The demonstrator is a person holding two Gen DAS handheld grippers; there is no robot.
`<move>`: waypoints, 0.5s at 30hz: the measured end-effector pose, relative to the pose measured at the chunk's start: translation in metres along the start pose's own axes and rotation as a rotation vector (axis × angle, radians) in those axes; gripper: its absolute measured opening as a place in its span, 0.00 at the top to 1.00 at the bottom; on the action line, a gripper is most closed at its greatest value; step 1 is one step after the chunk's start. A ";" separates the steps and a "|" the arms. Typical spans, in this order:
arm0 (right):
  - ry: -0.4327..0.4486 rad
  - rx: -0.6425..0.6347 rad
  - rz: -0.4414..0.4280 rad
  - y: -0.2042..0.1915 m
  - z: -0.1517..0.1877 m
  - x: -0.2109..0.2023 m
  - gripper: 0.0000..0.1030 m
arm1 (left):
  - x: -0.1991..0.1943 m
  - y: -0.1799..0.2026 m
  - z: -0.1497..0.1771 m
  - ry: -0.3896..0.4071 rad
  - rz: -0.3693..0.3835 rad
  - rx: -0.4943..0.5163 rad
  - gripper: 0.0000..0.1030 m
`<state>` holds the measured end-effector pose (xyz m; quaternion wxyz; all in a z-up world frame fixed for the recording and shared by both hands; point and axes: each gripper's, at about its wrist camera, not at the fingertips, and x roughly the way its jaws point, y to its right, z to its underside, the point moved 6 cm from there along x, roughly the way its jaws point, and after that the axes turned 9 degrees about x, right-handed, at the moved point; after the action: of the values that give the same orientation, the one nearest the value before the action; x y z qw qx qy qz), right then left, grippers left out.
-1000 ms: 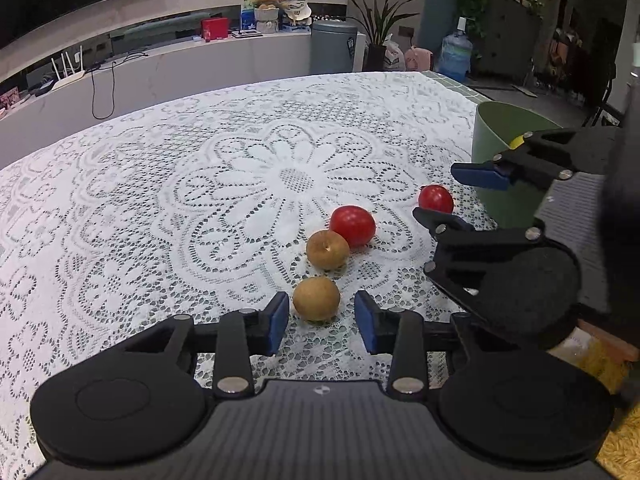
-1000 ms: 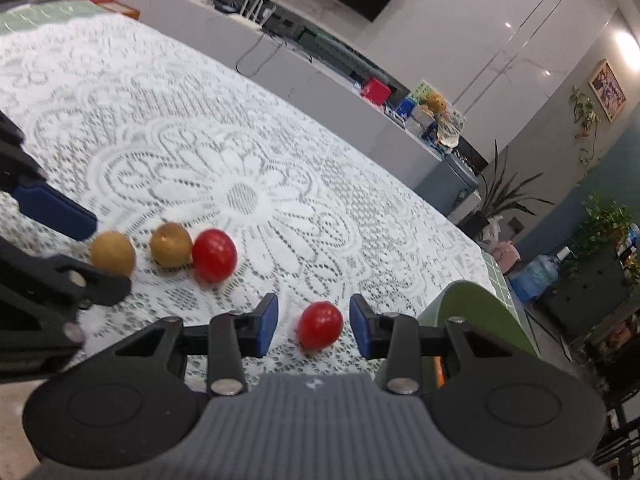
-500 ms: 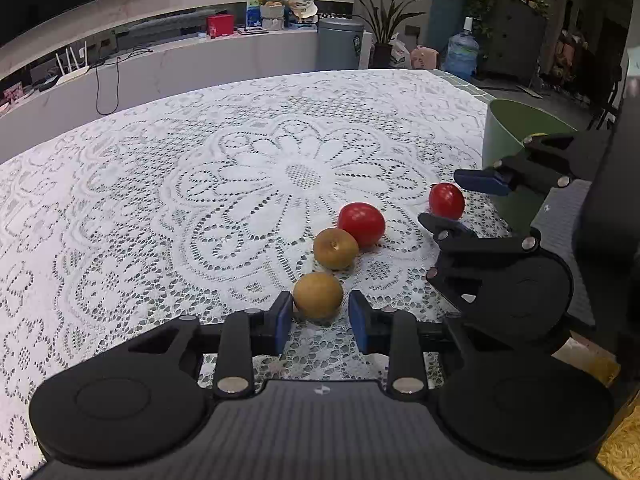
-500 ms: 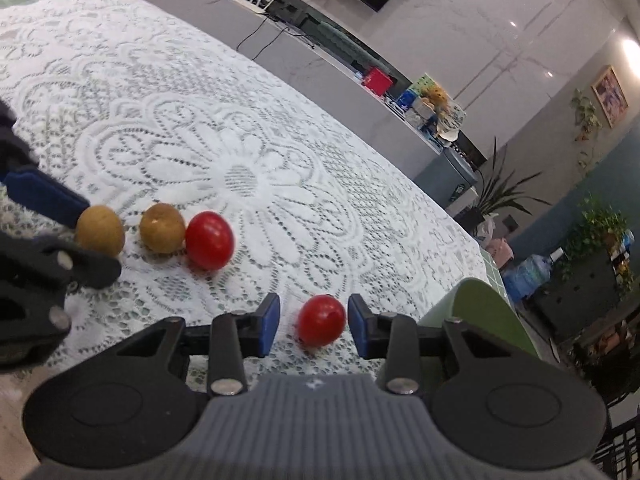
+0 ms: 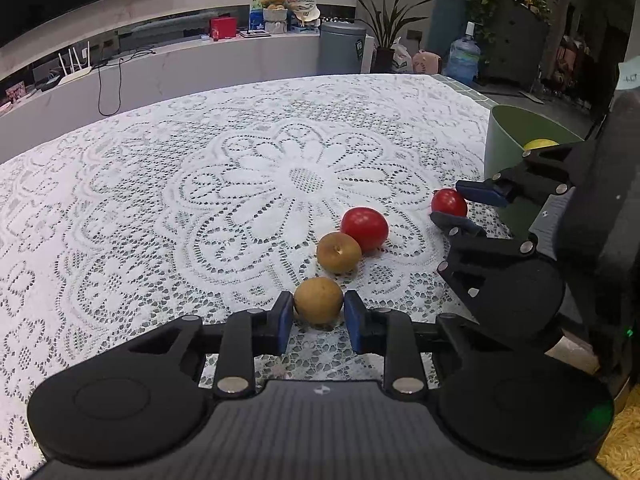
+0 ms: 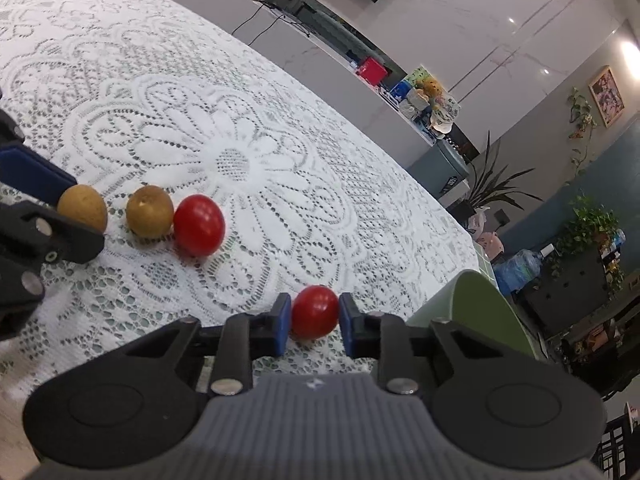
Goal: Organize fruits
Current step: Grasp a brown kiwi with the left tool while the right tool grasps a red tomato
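my left tongs are clamped on the nearest brown fruit, which sits on the lace-covered worktop. my right tongs are closing on a small red tomato, their blue pads touching it on both sides, just beside the green bowl. between the two lie a second brown fruit and a larger red tomato, touching each other. a yellow fruit shows inside the bowl.

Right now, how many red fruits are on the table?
2. One red fruit sits between the closing right gripper's jaws, near the green bin. The other red fruit touches a brown fruit farther left. More may hide inside the bin.
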<state>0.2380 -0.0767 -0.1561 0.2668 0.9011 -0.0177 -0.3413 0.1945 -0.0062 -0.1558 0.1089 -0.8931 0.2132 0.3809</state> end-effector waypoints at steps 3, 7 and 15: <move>0.005 0.010 -0.011 0.001 0.000 0.000 0.80 | -0.002 -0.002 -0.001 0.006 -0.004 -0.011 0.70; 0.032 0.027 -0.019 0.003 -0.002 -0.006 0.80 | -0.005 -0.005 -0.002 0.018 -0.001 -0.035 0.70; 0.131 0.065 -0.070 0.009 -0.010 -0.034 0.80 | -0.019 -0.008 -0.002 0.044 -0.003 -0.094 0.70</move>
<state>0.2198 -0.0726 -0.1252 0.2261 0.9298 0.0202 -0.2898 0.1878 0.0053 -0.1403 0.0626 -0.9057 0.1963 0.3705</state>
